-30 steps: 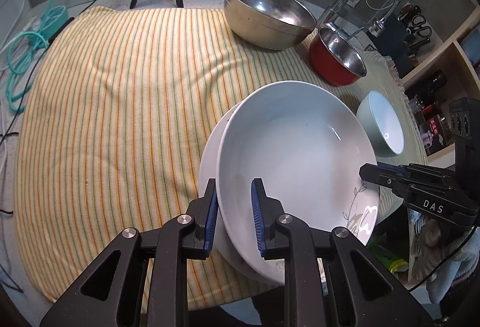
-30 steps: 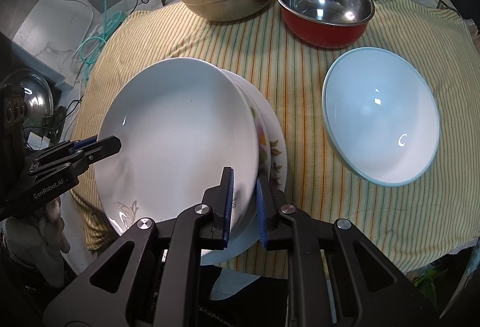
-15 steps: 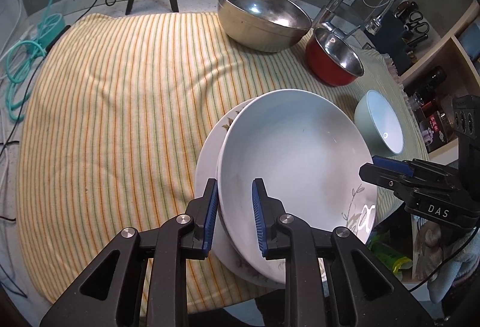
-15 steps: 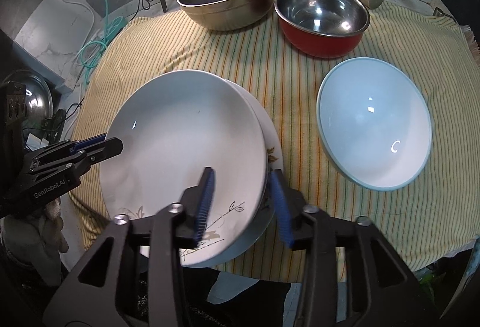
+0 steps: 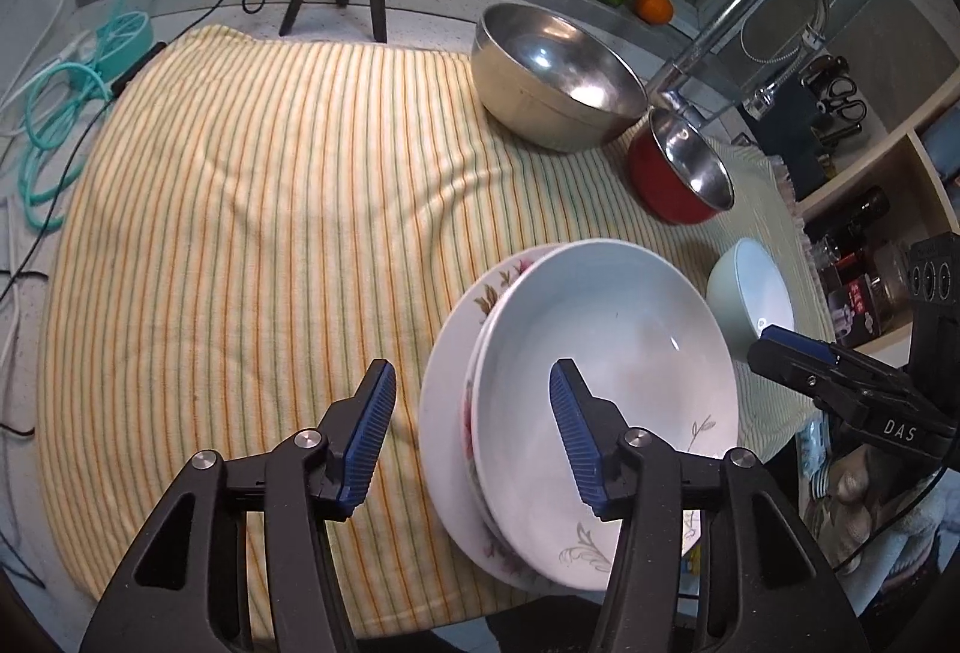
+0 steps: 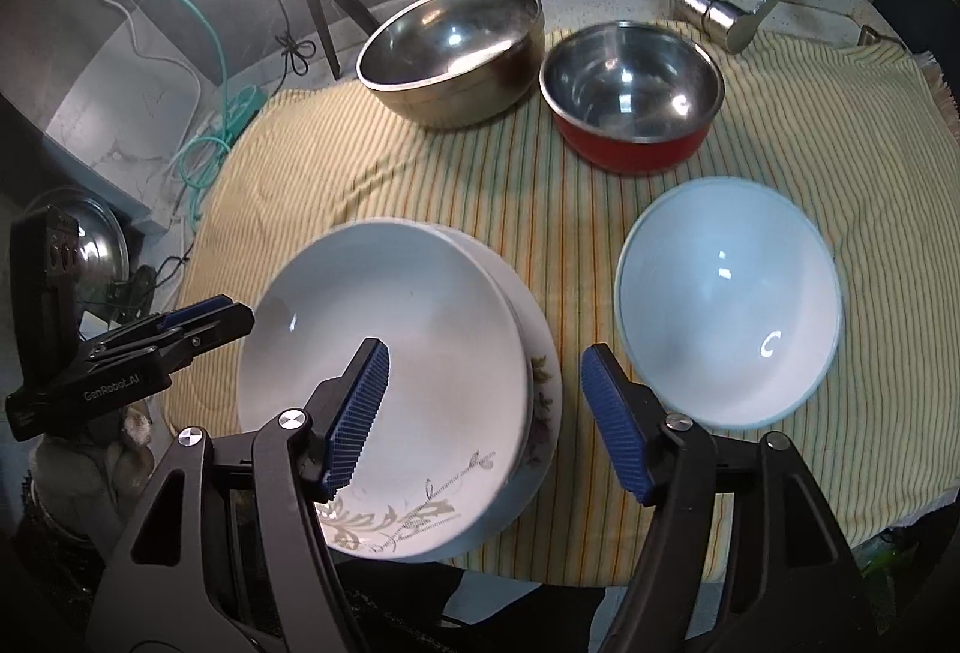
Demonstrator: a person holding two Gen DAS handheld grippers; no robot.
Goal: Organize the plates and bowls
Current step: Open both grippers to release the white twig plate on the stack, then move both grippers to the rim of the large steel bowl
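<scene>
White plate now nested on floral plate, near edge of striped cloth. Left gripper and right gripper both opening, pads clear of rims. Remaining: 3 bowls behind/right of the stack: steel, red, pale blue, unstacked.

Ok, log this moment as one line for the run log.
left gripper: opening, clear | right gripper: opening, clear | white plate: stacked on floral plate

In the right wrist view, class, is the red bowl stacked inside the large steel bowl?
No. The red bowl stands on the striped cloth beside the large steel bowl, not inside it.
</scene>
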